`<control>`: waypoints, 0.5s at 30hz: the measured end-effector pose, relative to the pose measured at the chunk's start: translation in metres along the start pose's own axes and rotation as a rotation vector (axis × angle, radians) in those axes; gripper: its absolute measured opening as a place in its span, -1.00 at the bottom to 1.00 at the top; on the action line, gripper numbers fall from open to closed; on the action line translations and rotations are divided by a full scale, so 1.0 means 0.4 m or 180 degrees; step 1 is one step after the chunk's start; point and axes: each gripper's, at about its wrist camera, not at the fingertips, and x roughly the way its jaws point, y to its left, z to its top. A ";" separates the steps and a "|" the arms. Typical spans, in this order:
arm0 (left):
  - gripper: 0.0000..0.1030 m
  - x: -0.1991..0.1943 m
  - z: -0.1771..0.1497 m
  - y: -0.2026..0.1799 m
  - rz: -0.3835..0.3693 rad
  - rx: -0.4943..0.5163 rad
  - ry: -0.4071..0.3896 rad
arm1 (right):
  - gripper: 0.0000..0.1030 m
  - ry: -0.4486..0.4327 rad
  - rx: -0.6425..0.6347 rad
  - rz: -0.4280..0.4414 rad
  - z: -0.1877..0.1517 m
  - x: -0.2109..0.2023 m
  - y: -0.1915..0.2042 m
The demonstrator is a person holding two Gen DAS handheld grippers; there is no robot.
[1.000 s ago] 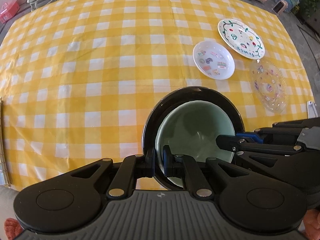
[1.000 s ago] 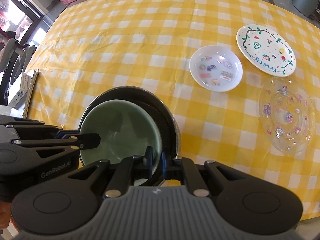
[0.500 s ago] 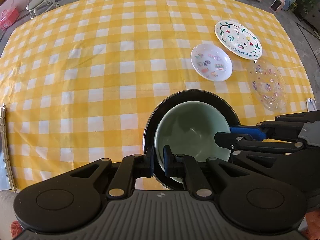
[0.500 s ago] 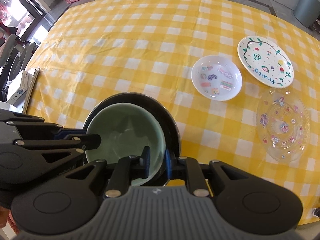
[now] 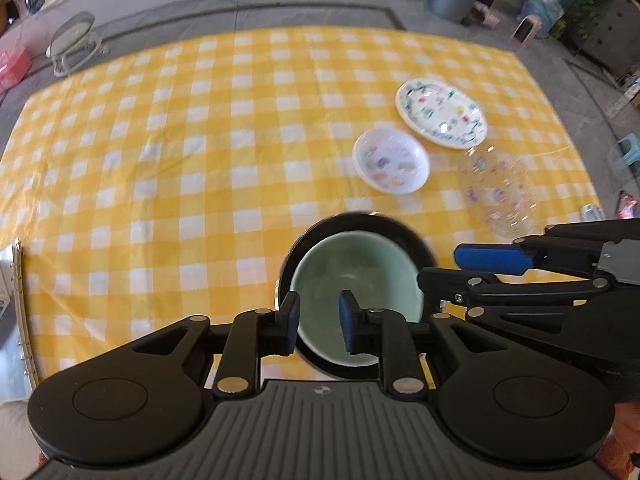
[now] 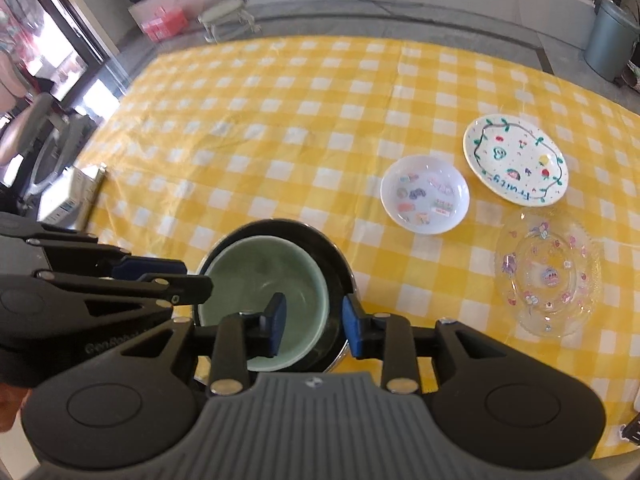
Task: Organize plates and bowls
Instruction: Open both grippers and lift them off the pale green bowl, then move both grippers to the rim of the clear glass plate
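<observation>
Green bowl (image 5: pixel 356 276): nested in black bowl (image 5: pixel 416 240), near desk (image 5: pixel 200 160) front edge.
Left tool (image 5: pixel 319 320): jaws just been opening, part open, straddling green bowl's rim w/o pressing; holds nothing.
Right tool (image 6: pixel 314 326): same, just been opening, pads clear either side of both bowls' rims.
Other plates: toward right edge.

Smaller bowl (image 6: pixel 264 280) nested in larger bowl (image 6: pixel 332 264), near edge of worktop (image 6: pixel 280 128). Shallow dish (image 6: pixel 425 194) farther out, to the right. Flat plate (image 6: pixel 516 160) right of and beyond the dish. Glass plate (image 6: pixel 548 272) nearer, right of dish, just beside flat plate. Left claw (image 5: pixel 319 322) and right claw (image 6: pixel 312 326) over nested bowls' near rims.
</observation>
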 end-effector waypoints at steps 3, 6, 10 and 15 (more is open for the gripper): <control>-0.46 -0.023 -0.011 -0.019 -0.0065 0.0040 -0.0127 | -0.41 -0.0209 -0.0029 0.0046 -0.020 -0.033 -0.013; -0.46 -0.039 -0.029 -0.049 -0.0092 0.0138 -0.0322 | -0.41 -0.0387 -0.0071 0.0056 -0.046 -0.063 -0.038; -0.46 -0.052 -0.052 -0.097 -0.0176 0.0215 -0.0579 | -0.41 -0.0554 -0.0185 -0.0004 -0.087 -0.094 -0.083; -0.39 -0.052 -0.073 -0.158 -0.0442 0.0143 -0.0827 | -0.40 -0.0685 -0.0214 -0.0068 -0.136 -0.122 -0.164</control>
